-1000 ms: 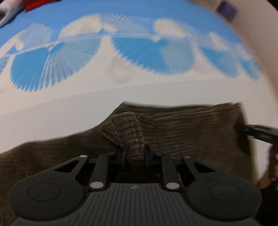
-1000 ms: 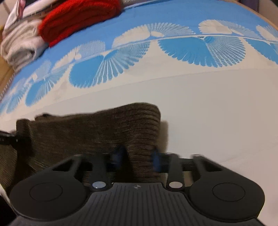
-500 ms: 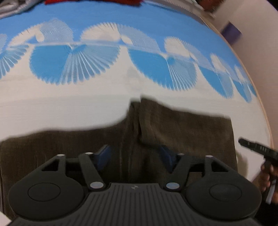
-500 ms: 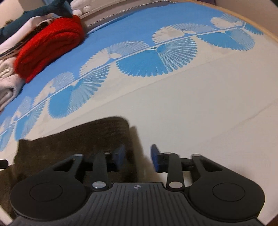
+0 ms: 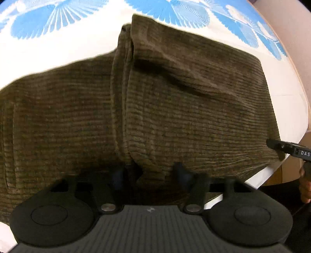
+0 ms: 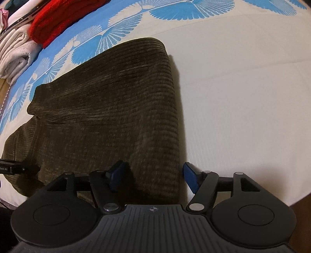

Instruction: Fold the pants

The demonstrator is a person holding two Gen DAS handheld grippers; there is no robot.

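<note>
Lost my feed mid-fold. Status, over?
Left gripper open, right gripper open, both straddling the near edge. Pants folded over, flat on bed. Nothing in the way.

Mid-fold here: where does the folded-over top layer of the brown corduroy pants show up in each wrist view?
Left wrist: the folded layer fills the centre and right; its edge runs down the middle toward the left gripper.
Right wrist: the folded layer fills centre-left, above the right gripper.
Shared landmark: the blue fan-patterned sheet beyond the pants.
</note>
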